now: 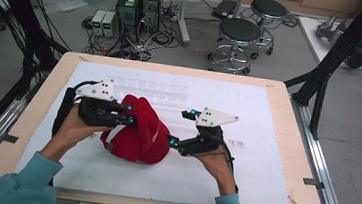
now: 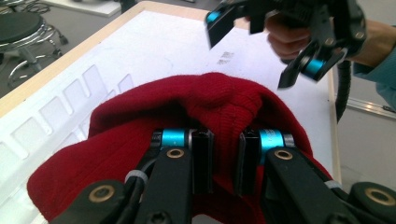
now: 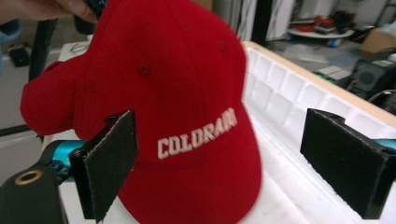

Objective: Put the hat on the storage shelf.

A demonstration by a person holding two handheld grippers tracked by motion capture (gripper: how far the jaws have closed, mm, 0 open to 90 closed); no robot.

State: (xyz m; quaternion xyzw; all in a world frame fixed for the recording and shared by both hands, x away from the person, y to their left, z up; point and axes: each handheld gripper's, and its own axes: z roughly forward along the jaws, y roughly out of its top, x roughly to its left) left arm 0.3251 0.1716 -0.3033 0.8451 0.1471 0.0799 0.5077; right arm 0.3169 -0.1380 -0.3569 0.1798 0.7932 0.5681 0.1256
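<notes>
A red cap (image 1: 141, 133) lies bunched on the white foam board (image 1: 258, 114), left of the middle. White COLORADO lettering (image 3: 196, 133) runs across its front. My left gripper (image 1: 130, 114) reaches in from the left and is shut on a fold of red knitted fabric (image 2: 210, 98) at the top of the bundle. I cannot tell whether that fabric is part of the cap or a second hat. My right gripper (image 1: 179, 127) is open just right of the cap. Its pads (image 3: 112, 163) stand wide apart, the cap (image 3: 177, 70) close in front and nothing gripped. The right gripper (image 2: 250, 56) also appears beyond the fabric.
The foam board has a row of shallow square pockets (image 1: 155, 87) along its far side and lies on a wooden table (image 1: 291, 137). Black frame posts (image 1: 333, 61) stand at the right, cables at the left. Stools (image 1: 238, 34) and computer boxes (image 1: 138, 7) are on the floor beyond.
</notes>
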